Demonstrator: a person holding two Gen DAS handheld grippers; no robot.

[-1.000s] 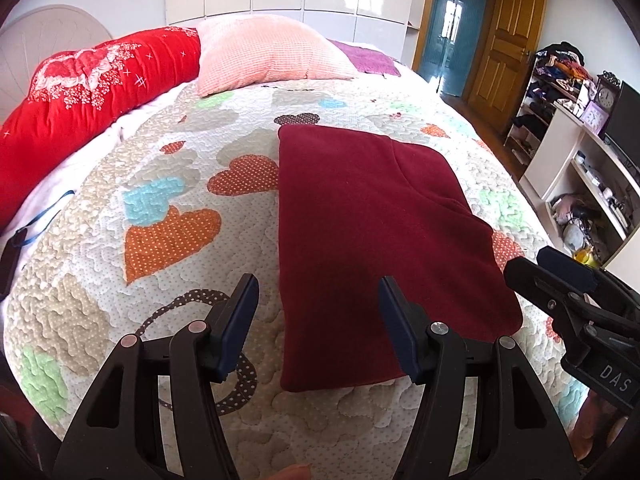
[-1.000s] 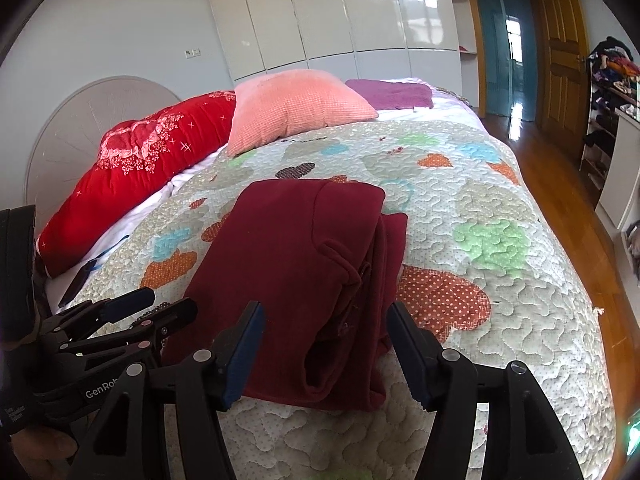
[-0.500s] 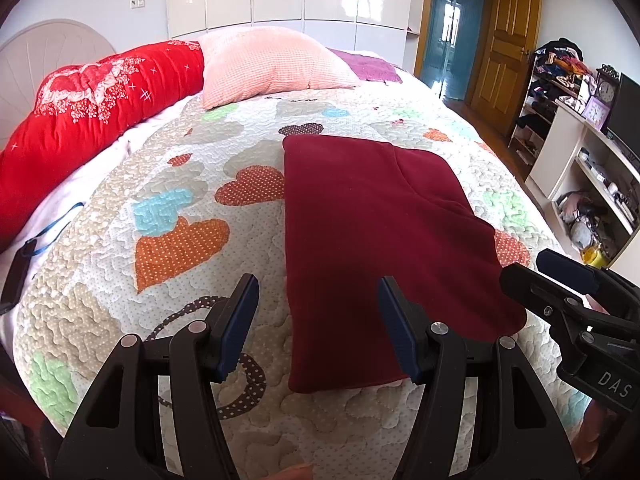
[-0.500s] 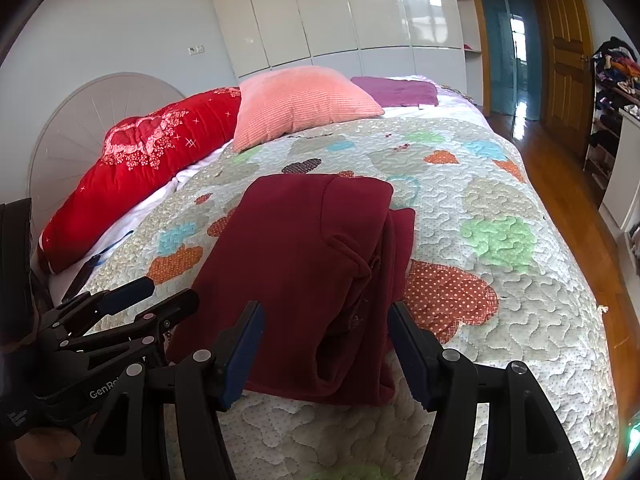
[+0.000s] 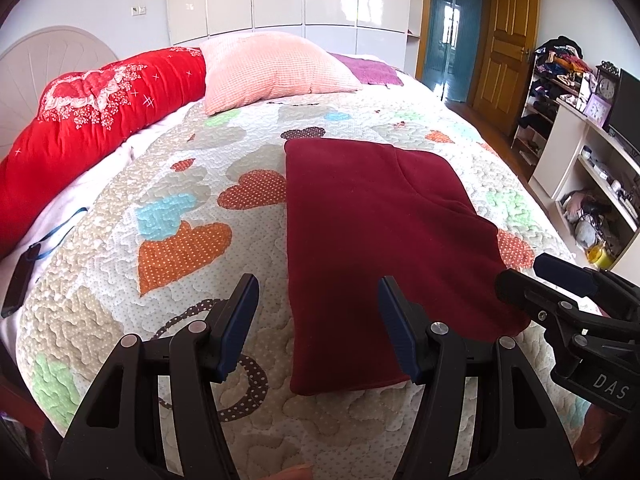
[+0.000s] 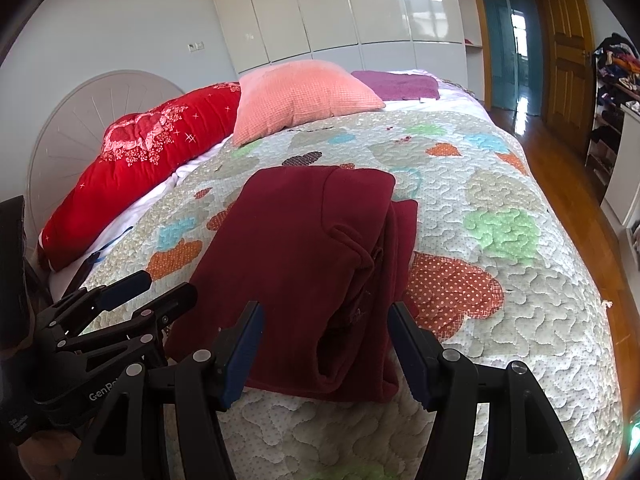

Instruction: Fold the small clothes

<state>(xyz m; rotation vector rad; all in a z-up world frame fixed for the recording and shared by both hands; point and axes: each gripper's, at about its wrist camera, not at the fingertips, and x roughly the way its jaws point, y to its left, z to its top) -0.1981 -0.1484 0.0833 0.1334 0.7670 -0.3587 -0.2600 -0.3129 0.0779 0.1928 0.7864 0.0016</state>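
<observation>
garment (image 5: 376,232): folded on quilt (image 5: 168,184) | left gripper (image 5: 316,308): empty, apart

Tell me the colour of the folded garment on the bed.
Dark maroon garment, clearest in left wrist view.

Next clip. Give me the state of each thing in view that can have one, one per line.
Maroon garment: folded, flat on the quilt, held by neither gripper.
Left gripper: open, empty, above the garment's near left edge.
Right gripper: open, empty, above the garment's near right edge.
Quilt: spread over the bed.
Pink pillow: lying at the head of the bed.
Wooden door: shut.
</observation>
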